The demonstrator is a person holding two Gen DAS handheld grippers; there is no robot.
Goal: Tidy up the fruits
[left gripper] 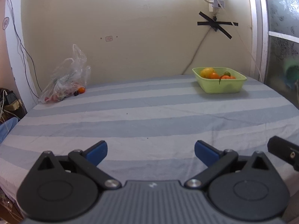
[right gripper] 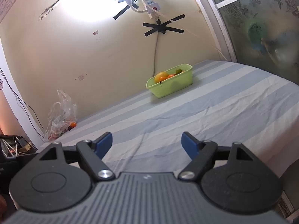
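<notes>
Green basket [left gripper: 220, 85] holds most fruit at the bed's [left gripper: 149, 115] far right; a stray orange [left gripper: 81, 89] lies beside the bag [left gripper: 65, 80]. Both tongs [left gripper: 151, 152] [right gripper: 147, 144] gape empty, likely poised to collect.

Left gripper [left gripper: 151, 151] and right gripper [right gripper: 147, 143] both hover with jaws spread wide, empty

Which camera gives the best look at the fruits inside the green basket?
The left wrist view. There the green basket sits level and fairly near, so the fruits show clearly above its rim. In the right wrist view the basket is tilted and smaller, and its near wall hides more of the fruits.
</notes>
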